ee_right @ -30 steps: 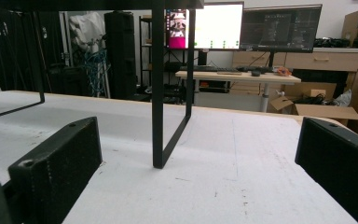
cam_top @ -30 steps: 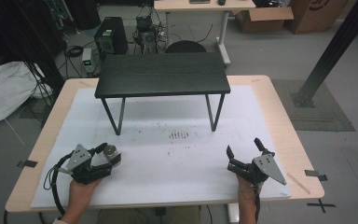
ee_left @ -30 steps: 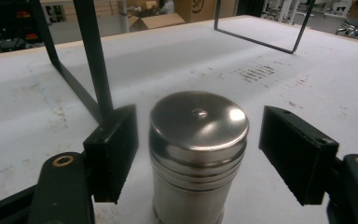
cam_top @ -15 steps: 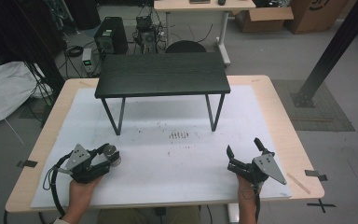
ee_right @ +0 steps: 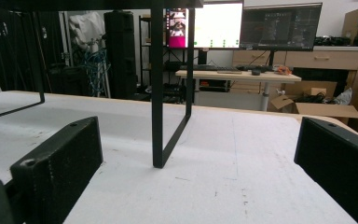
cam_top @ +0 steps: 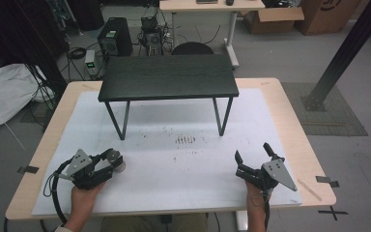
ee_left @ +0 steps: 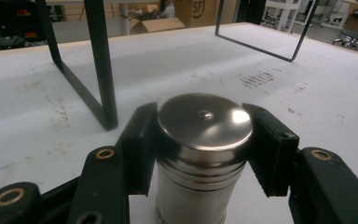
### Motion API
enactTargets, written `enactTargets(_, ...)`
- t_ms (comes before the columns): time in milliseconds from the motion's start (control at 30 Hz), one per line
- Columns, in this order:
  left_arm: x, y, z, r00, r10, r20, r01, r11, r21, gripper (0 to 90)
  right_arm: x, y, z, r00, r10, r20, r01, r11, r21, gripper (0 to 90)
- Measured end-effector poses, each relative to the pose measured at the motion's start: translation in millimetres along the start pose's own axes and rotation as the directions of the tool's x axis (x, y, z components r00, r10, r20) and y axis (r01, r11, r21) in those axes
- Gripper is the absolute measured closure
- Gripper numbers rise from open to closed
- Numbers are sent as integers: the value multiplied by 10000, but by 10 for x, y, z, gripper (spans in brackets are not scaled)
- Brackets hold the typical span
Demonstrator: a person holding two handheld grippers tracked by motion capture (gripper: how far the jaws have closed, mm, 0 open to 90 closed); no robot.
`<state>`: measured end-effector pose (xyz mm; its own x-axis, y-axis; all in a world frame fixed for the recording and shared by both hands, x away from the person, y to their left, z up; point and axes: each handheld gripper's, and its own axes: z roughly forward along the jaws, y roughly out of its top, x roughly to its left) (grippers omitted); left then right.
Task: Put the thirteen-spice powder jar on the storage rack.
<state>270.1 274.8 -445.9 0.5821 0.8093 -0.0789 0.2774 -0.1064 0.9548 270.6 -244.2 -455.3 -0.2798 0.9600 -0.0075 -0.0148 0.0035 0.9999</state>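
Laboratory workspace: lit computer monitors [ee_right: 242, 25], black tower computer [cam_top: 114, 41], brown cardboard boxes [cam_top: 328, 14], tangled floor cables [cam_top: 79, 50].

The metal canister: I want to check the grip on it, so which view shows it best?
The left gripper view: the metal canister stands upright, close up, between the left gripper jaws, which press its sides. The high view shows it small and blurred; the right gripper view looks toward the stand's leg.
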Motion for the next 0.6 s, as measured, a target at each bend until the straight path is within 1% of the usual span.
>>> enactTargets(133, 20, 23, -25, 9998, -182, 66, 184, 9994, -291, 488, -1, 0, 1, 10000, 3, -7, -3, 10000, 5, 6)
enactTargets(200, 18, 55, -39, 9998, -206, 83, 209, 9988, -440, 488, -1, 0, 0, 10000, 2, -7, -2, 10000, 4, 6)
enactTargets(433, -34, 235, -80, 9995, 157, 286, -136, 9972, -741, 489, -2, 1, 0, 10000, 10, -12, -10, 10000, 8, 6)
enactTargets(600, -73, 383, -121, 9986, 239, 474, -191, 9948, -1005, 489, -3, 1, 1, 10000, 14, -17, -14, 10000, 7, 5)
